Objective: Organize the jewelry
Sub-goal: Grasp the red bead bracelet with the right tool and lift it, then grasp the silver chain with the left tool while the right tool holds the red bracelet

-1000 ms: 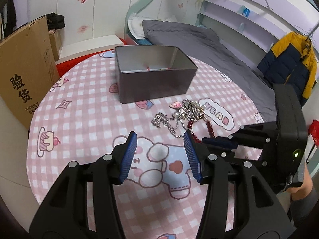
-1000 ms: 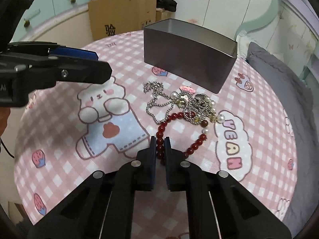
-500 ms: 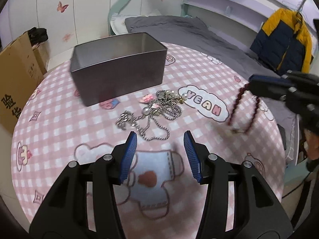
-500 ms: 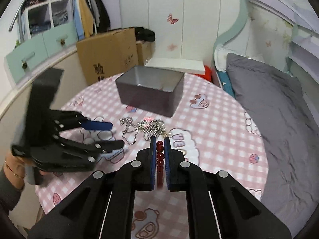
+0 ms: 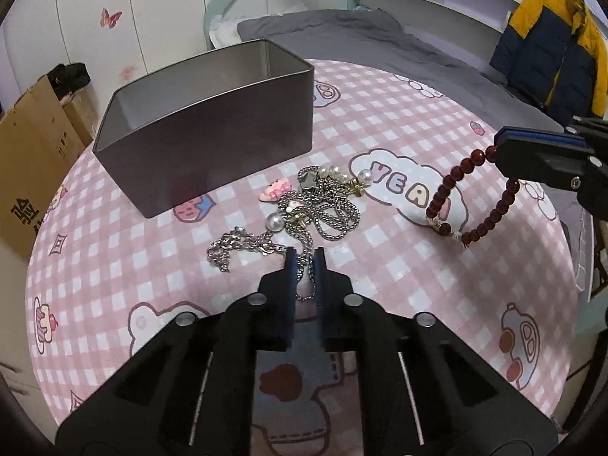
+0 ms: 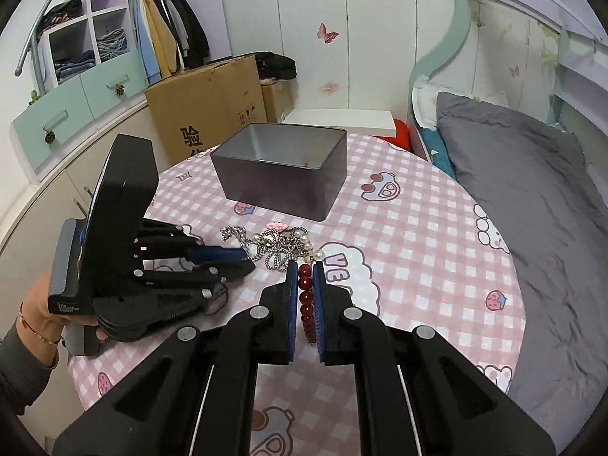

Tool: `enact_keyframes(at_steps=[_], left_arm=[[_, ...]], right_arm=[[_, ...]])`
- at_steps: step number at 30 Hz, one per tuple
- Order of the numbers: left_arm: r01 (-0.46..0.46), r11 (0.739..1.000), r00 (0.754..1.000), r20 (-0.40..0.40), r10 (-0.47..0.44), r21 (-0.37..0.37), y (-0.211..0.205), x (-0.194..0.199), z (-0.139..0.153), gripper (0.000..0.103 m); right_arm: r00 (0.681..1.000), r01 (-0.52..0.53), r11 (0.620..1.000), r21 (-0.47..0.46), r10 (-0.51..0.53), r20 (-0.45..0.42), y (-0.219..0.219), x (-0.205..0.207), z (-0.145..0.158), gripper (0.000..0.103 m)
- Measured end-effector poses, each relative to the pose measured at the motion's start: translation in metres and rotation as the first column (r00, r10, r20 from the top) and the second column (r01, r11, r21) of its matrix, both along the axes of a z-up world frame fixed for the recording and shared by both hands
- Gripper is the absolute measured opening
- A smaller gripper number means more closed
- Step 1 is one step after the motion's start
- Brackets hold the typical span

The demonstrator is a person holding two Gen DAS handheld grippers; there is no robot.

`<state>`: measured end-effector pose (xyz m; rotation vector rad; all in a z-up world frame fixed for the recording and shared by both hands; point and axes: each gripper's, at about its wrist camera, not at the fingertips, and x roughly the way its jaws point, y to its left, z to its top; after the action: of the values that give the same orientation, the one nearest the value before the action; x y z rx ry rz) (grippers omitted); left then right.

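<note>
A tangle of silver chains and pearls (image 5: 304, 209) lies on the pink checked round table (image 5: 114, 266), in front of an open grey metal box (image 5: 205, 129). My left gripper (image 5: 304, 262) is shut on a strand of silver chain at the near edge of the tangle. My right gripper (image 6: 304, 277) is shut on a dark red bead bracelet (image 6: 305, 296); in the left wrist view the bracelet (image 5: 448, 197) hangs from it above the table at the right. The box (image 6: 281, 174) holds something small and red; the rest of its inside is hidden.
A cardboard box (image 6: 205, 114) stands beyond the table's far left edge. A bed with a grey cover (image 6: 532, 197) runs along the right side. A wardrobe with clothes (image 6: 114, 49) is at the back left.
My left gripper moved forward to the chain tangle and closed on a chain strand. My right gripper lifted the red bracelet off the table and holds it up to the right.
</note>
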<state>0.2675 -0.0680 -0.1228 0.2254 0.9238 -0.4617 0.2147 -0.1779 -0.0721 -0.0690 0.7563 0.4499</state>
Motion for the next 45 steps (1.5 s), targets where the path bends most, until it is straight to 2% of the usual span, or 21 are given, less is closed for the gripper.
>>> enact_keyframes(at_steps=[5, 12, 18, 22, 26, 28, 30, 31, 32, 37, 38, 40, 41, 43, 45], left_arm=[[-0.029, 0.996, 1.0, -0.01, 0.028, -0.083, 0.02, -0.001, 0.015, 0.006], [-0.07, 0.98, 0.997, 0.031, 0.077, -0.185, 0.055, -0.01, 0.051, 0.005], [-0.076, 0.968, 0.993, 0.069, 0.095, -0.239, 0.077, -0.02, 0.074, 0.003], [-0.035, 0.972, 0.997, 0.061, 0.05, -0.232, 0.078, -0.025, 0.078, 0.003], [0.004, 0.983, 0.998, 0.06, 0.007, -0.184, 0.058, -0.025, 0.064, 0.005], [0.028, 0.988, 0.999, 0.035, -0.023, -0.153, 0.044, -0.021, 0.049, 0.006], [0.037, 0.992, 0.999, 0.025, -0.034, -0.125, 0.035, -0.018, 0.038, 0.022], [0.037, 0.993, 0.999, 0.022, -0.035, -0.109, 0.03, -0.016, 0.034, 0.051], [0.034, 0.995, 0.998, 0.049, -0.029, -0.092, 0.025, -0.015, 0.03, 0.062], [0.037, 0.999, 0.996, 0.078, -0.034, -0.038, 0.011, -0.005, 0.02, 0.06], [0.043, 0.999, 0.996, 0.078, -0.04, -0.03, 0.009, -0.003, 0.018, 0.052], [0.062, 0.998, 0.996, 0.058, -0.061, -0.023, 0.003, 0.003, 0.014, 0.041], [0.069, 0.997, 0.996, 0.053, -0.068, -0.018, 0.001, 0.005, 0.012, 0.036], [0.075, 0.997, 0.996, 0.044, -0.075, 0.006, -0.005, 0.008, 0.007, 0.034], [0.08, 0.996, 0.996, 0.029, -0.081, 0.026, -0.009, 0.011, 0.003, 0.02]], right_arm=[[1.0, -0.002, 1.0, 0.02, 0.002, 0.007, 0.001, 0.0, 0.004, 0.006], [0.999, 0.003, 0.999, 0.042, -0.005, 0.032, 0.002, -0.002, 0.018, 0.006], [0.998, -0.001, 0.998, 0.056, -0.002, 0.055, 0.008, -0.004, 0.033, 0.006], [0.998, -0.007, 0.998, 0.06, 0.003, 0.055, 0.015, -0.002, 0.035, 0.006], [0.999, -0.002, 0.998, 0.063, -0.001, 0.047, 0.018, 0.0, 0.032, 0.006], [0.999, -0.001, 0.998, 0.061, -0.001, 0.044, 0.018, 0.0, 0.03, 0.006], [0.999, -0.002, 0.998, 0.058, 0.0, 0.039, 0.018, 0.0, 0.028, 0.006], [0.999, -0.002, 0.998, 0.055, 0.0, 0.036, 0.018, 0.0, 0.027, 0.006], [0.999, -0.002, 0.999, 0.054, 0.0, 0.033, 0.017, 0.001, 0.026, 0.006], [1.0, 0.004, 0.999, 0.052, -0.005, 0.019, 0.012, 0.006, 0.017, 0.006], [1.0, 0.005, 0.999, 0.052, -0.006, 0.018, 0.012, 0.006, 0.016, 0.006], [1.0, 0.007, 0.998, 0.056, -0.007, 0.011, 0.009, 0.009, 0.012, 0.006], [1.0, 0.008, 0.998, 0.057, -0.008, 0.01, 0.008, 0.01, 0.012, 0.006], [1.0, 0.01, 0.998, 0.06, -0.01, 0.005, 0.005, 0.013, 0.009, 0.006], [1.0, 0.01, 0.998, 0.062, -0.01, 0.001, 0.004, 0.014, 0.007, 0.006]])
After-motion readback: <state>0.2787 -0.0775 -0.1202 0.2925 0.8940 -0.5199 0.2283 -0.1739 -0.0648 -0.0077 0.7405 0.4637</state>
